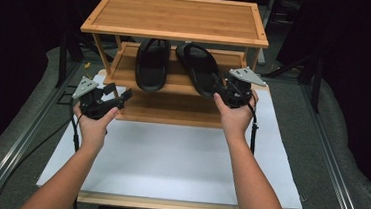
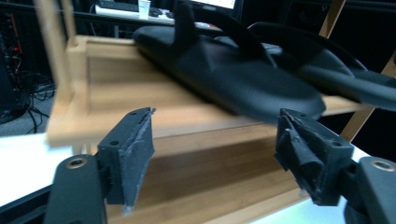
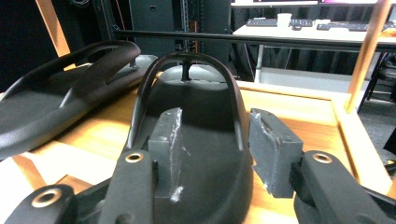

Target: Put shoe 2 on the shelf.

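Right gripper (image 1: 220, 91), fingers parted astride the heel of the right black rubber flip-flop (image 1: 197, 68) on the bamboo rack's middle shelf (image 1: 175, 82); left gripper (image 1: 119, 95) wide, empty.

Dim room, dark all round. Near: white sheet (image 1: 179, 159) spread over the desk (image 1: 185, 205), wooden front edge showing. Grey padded floor (image 1: 349, 162) left and right of it, with metal rails (image 1: 332, 161) running near to far. Far: black stand legs (image 1: 70, 50) in shadow. Beyond, a white table (image 3: 317, 31) carrying a keyboard (image 3: 268, 22) and a paper cup (image 3: 283, 19); dark cabinet (image 3: 154, 18) left of it. Cables (image 2: 39, 91) lying on the far-left floor.
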